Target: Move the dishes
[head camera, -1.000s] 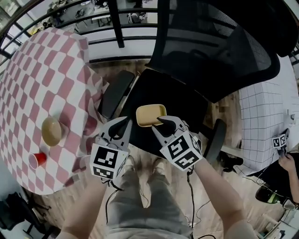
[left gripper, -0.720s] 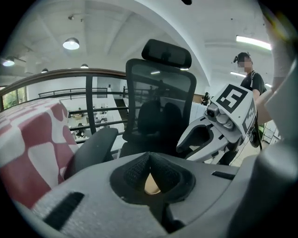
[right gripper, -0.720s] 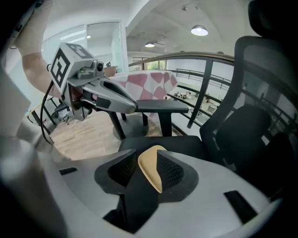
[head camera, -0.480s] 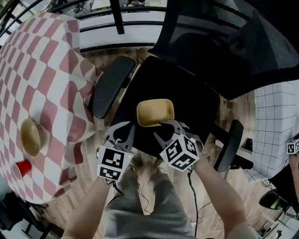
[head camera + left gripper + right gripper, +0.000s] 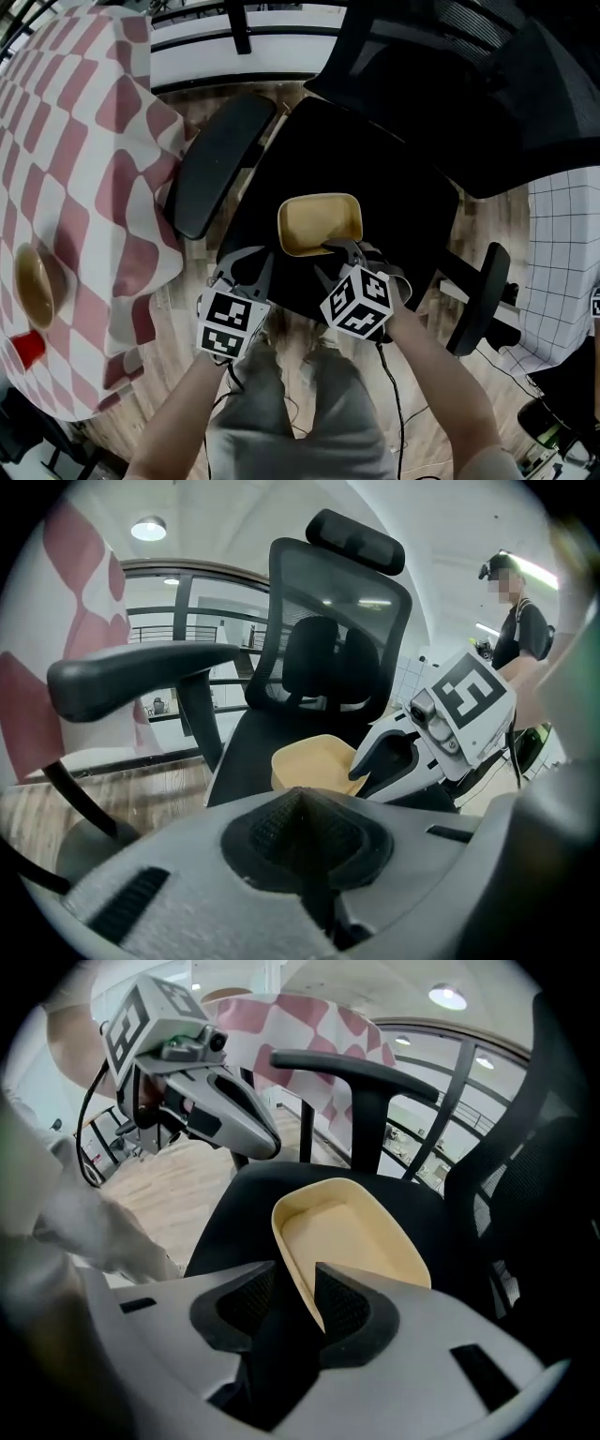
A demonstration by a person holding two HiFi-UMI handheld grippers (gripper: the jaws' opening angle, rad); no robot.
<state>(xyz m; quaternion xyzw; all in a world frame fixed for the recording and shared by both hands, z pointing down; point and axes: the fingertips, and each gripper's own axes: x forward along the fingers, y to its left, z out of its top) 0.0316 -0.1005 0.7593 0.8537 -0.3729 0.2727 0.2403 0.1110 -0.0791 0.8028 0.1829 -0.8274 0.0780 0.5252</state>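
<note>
Head view: lower than a second ago, the shallow yellow dish [image 5: 320, 223] now rests on the black chair seat [image 5: 375, 164], at 12 o'clock of my right gripper [image 5: 342, 253]. 
Left gripper view: my left gripper [image 5: 302, 803] is closed and empty. 
Right gripper view: my jaws have just been opening, and the dish's rim stands loose between them.

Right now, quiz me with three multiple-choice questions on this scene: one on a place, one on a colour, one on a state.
1. Where does the yellow dish lie?
A on the chair seat
B on the floor
C in a sink

2. What colour is the cup on the table?
A blue
B red
C green

3. How do the right gripper's jaws stand?
A shut with nothing between them
B apart, with the dish's rim between them
C clamped on the cup

Answers: A, the dish rests flat on the black seat. B, the cup at the table's near edge is red. B, the jaws have just been opening and stand apart round the near rim.
</note>
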